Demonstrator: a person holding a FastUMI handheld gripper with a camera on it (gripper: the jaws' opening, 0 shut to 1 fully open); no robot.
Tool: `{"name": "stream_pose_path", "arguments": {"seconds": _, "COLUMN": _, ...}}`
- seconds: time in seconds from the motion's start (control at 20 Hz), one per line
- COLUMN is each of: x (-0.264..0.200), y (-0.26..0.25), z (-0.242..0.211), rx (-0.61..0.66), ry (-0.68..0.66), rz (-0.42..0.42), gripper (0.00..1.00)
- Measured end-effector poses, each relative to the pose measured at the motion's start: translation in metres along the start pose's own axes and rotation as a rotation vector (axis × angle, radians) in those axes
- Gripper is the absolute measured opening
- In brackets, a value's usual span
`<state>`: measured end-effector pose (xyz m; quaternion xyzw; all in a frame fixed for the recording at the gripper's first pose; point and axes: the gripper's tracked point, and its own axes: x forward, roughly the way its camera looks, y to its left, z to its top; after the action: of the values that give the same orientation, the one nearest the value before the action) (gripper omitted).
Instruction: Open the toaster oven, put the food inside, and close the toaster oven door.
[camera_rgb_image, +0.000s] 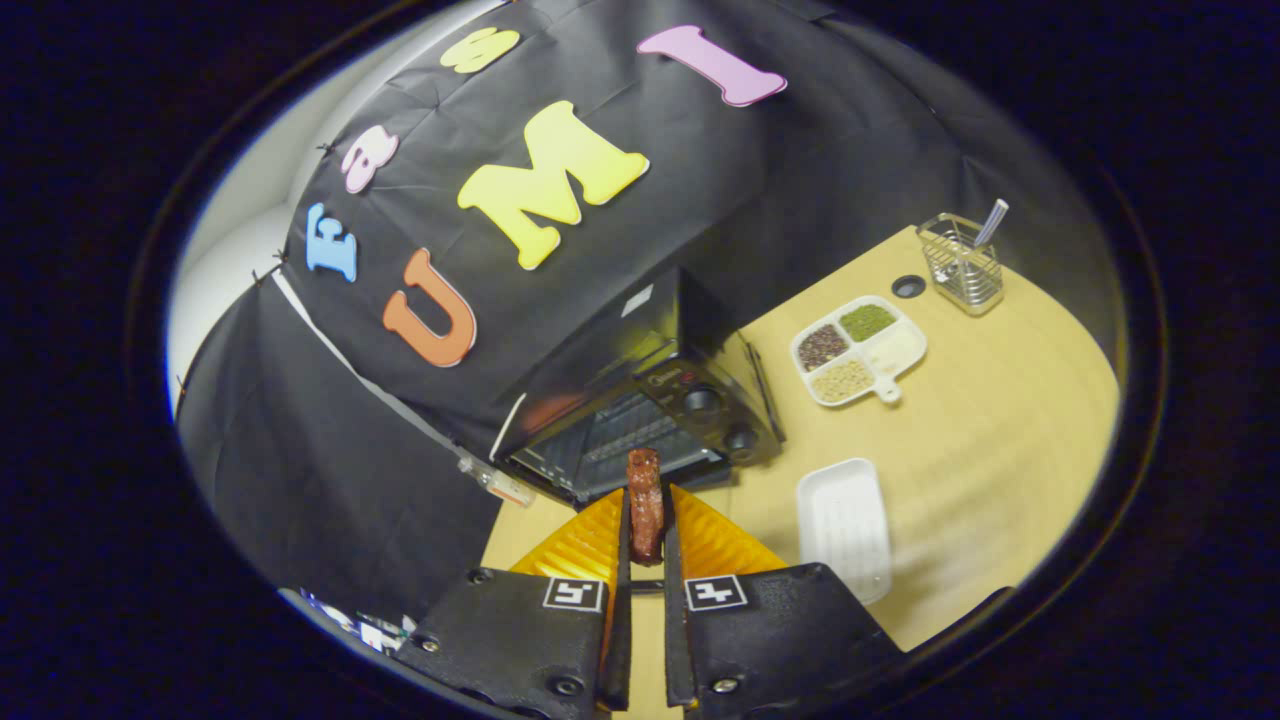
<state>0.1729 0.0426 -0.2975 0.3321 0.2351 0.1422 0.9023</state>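
A dark red-brown strip of food (646, 505) stands upright between my two fingers, and my gripper (646, 520) is shut on it above the wooden table. Just beyond the fingertips sits the black toaster oven (660, 410), seen tilted. Its door is down and open, and the wire rack (630, 440) inside shows. Two round knobs (703, 402) sit on the oven's right panel. The top end of the food overlaps the oven's open front in this view.
A white rectangular tray (845, 525) lies on the table (1000, 450) right of my fingers. Farther back are a white divided dish of grains (858, 350) and a wire holder (962, 265) with a utensil. Black cloth walls stand behind and left of the oven.
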Motion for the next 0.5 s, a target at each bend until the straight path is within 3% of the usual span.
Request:
{"name": "stream_pose_path", "arguments": {"seconds": 0.3, "x": 0.104, "y": 0.043, "z": -0.029, "rx": 0.189, "ry": -0.132, "rz": 0.039, "gripper": 0.16}}
{"name": "stream_pose_path", "arguments": {"seconds": 0.5, "x": 0.164, "y": 0.032, "z": -0.040, "rx": 0.324, "ry": -0.213, "rz": -0.017, "gripper": 0.16}}
